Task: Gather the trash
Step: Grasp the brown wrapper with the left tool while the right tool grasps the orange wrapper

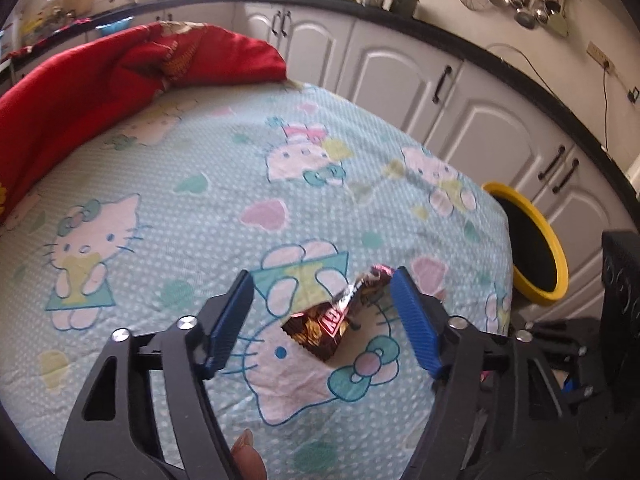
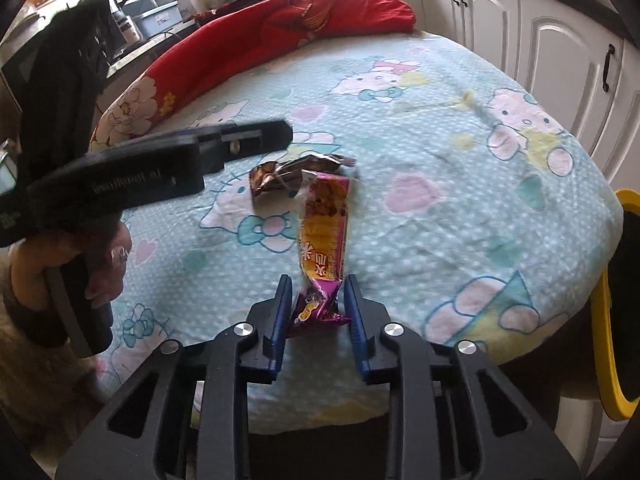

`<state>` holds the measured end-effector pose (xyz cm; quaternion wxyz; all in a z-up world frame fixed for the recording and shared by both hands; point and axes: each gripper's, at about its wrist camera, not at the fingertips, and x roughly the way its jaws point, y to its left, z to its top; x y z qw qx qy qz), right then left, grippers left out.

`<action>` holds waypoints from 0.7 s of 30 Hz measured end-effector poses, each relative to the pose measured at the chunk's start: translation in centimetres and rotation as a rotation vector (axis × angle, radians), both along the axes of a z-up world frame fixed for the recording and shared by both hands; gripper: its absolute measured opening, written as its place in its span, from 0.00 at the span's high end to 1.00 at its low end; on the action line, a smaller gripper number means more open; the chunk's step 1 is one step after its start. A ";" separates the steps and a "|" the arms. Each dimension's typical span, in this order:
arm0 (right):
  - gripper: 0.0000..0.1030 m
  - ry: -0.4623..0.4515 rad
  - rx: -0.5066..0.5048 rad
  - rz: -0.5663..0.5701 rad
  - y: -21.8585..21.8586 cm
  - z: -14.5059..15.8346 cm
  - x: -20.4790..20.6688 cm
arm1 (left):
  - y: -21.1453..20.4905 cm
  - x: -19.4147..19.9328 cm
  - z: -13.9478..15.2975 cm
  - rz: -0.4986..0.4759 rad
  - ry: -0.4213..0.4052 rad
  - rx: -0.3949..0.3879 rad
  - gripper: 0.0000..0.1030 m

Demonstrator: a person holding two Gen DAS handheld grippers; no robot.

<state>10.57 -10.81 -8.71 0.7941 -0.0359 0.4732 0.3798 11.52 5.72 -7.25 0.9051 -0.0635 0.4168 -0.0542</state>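
The left gripper (image 1: 322, 312) points down at a table under a pale blue cat-print cloth (image 1: 200, 184). Its blue fingers (image 1: 414, 320) stand spread on either side of a crumpled brown wrapper (image 1: 320, 330), which lies on the cloth. The right-hand pad is close to the wrapper's raised silver edge, but whether it touches cannot be told; the left pad is clearly apart from it.

The right wrist view shows the same brown wrapper (image 2: 288, 178) from the other side, lying flat with the left gripper's (image 2: 286, 130) black fingers above it. This view also shows the hand (image 2: 96, 264) wrapped around the left gripper's handle, of which the left view shows only a fingertip at its bottom edge.

The right gripper (image 2: 318, 304) pinches a long yellow wrapper (image 2: 324, 236) by its purple end, its blue pads pressed against both sides. The wrapper rises from the pads toward the brown one. The left view does not show this yellow wrapper at all, only a dark part of the right gripper at its right edge.

A red quilt (image 1: 80, 92) is bunched along the far side of the table in both views. A yellow-rimmed bin (image 1: 558, 264) stands beside the table's right edge; the left view shows its dark opening, while the right view (image 2: 608, 320) catches only part of the rim. White cupboards (image 1: 400, 76) run behind, and the left view alone shows ladles (image 1: 524, 0) hanging on the wall.
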 end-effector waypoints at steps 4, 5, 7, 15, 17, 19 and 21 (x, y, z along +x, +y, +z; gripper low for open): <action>0.78 -0.010 -0.001 -0.026 -1.2 0.0 0.5 | -0.7 0.3 -1.0 -0.038 0.039 0.014 0.51; 0.78 -0.013 -0.002 -0.034 -1.5 0.0 0.7 | -0.8 0.4 -1.2 -0.043 0.045 0.018 0.55; 0.78 -0.023 -0.005 -0.054 -2.3 0.1 1.0 | -1.1 0.4 -1.7 -0.054 0.058 0.030 0.61; 0.78 -0.029 0.026 -0.159 -6.2 1.0 3.2 | -3.4 0.7 -2.3 -0.088 0.066 0.126 0.71; 0.78 -0.036 0.038 -0.180 -7.0 1.4 3.6 | -4.2 0.9 -2.0 -0.101 0.051 0.152 0.84; 0.78 -0.042 0.051 -0.204 -8.0 1.8 4.0 | -5.2 1.3 -1.6 -0.122 0.049 0.165 0.86; 0.78 -0.047 0.064 -0.228 -9.2 2.2 4.4 | -6.3 1.7 -1.4 -0.146 0.048 0.177 0.88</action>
